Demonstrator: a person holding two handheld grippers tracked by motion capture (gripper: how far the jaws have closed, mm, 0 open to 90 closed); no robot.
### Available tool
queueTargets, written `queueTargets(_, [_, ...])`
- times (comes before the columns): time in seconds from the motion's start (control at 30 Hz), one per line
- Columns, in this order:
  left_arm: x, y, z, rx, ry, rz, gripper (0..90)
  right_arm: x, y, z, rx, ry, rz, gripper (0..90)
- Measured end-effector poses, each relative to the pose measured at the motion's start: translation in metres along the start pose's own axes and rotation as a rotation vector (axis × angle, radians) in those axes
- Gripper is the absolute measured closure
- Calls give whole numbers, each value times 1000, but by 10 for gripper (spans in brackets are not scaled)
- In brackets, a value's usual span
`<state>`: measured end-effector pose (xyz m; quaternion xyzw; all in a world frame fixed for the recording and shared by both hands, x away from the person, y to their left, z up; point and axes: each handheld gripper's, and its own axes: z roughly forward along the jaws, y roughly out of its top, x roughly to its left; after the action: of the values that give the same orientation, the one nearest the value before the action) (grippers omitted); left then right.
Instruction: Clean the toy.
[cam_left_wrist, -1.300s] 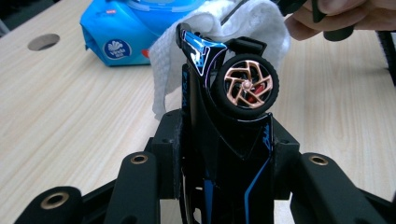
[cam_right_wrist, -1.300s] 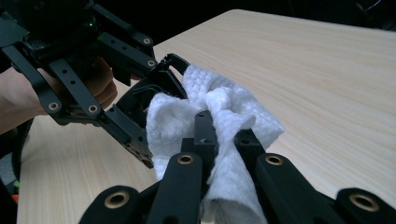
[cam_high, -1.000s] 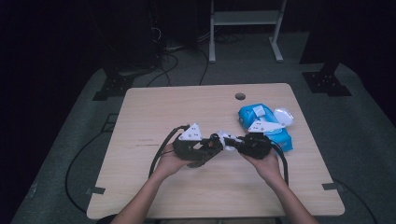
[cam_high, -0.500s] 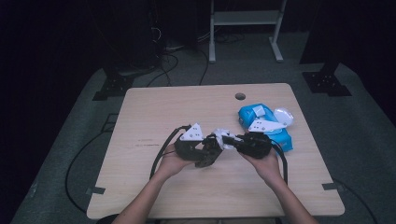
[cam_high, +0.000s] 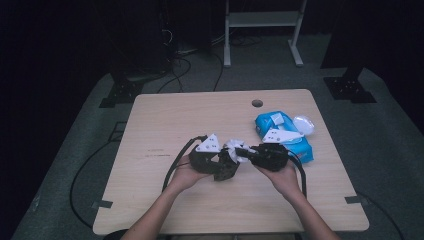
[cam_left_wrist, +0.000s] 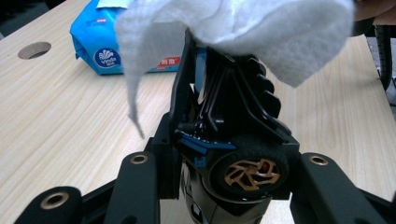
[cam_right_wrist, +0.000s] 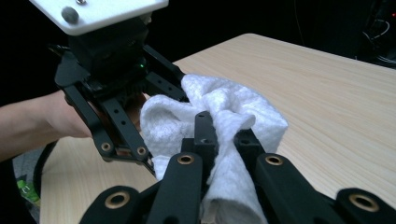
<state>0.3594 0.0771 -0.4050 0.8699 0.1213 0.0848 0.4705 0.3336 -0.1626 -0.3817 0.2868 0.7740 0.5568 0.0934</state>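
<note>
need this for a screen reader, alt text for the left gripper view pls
A black toy car, held nose-up between the left gripper's fingers, has a white wipe draped over its top. Behind, a blue wipes pack lies on the wooden table.

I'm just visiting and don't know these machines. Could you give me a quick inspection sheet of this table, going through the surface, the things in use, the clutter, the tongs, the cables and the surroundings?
Surface: pale wooden table, with a round hole near the far edge.
Job's things: a black toy car, wheel towards the camera, with a white wipe draped over it.
Clutter: a blue pack of wipes, its flap open.
Grippers: left tongs clamped on the toy car; right tongs shut on the wipe, right against the car.
Cables: one black cable loops from the left tongs over the table edge; more lie on the floor.
Surroundings: dark room, grey floor, a white stand behind.
</note>
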Motion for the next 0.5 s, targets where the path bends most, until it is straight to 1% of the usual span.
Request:
queueTargets(0.03, [1, -1, -1, 0, 1, 0, 573, -1, -2, -1, 8, -10, -5, 834])
queueTargets(0.1, [2, -3, -2, -3, 1, -6, 573, -3, -3, -1, 6, -11, -1, 835])
queueTargets(0.13, [3, -4, -4, -1, 3, -9, 573, -7, -6, -2, 26, -34, 2, 834])
queueTargets(0.17, [3, -4, -4, -1, 3, -9, 573, -7, -6, -2, 26, -34, 2, 834])
queueTargets(0.2, [4, -4, -4, -2, 2, -9, 573, -9, -8, -2, 38, -42, 8, 835])
queueTargets(0.27, [3, -3, -3, -1, 2, -4, 573, -10, -11, -1, 39, -36, 22, 834])
queueTargets(0.3, [3, -3, -3, -2, 3, -3, 573, -8, -9, -1, 28, -44, 11, 835])
queueTargets(0.33, [2, -2, -2, -1, 3, -3, 573, -8, -9, -1, 28, -44, 11, 835])
queueTargets(0.37, [2, -2, -2, 0, 3, 1, 573, -5, -5, -2, 5, -17, 18, 835])
queueTargets(0.4, [1, -1, -1, 3, 5, 5, 573, -5, -5, -2, 5, -17, 18, 835])
queueTargets(0.43, [-1, 0, 0, 1, 2, 4, 573, 0, -1, -1, 4, -8, -2, 834])
queueTargets(0.5, [-1, 0, 0, 1, 3, 3, 573, 1, -1, 1, 3, -14, -18, 834])
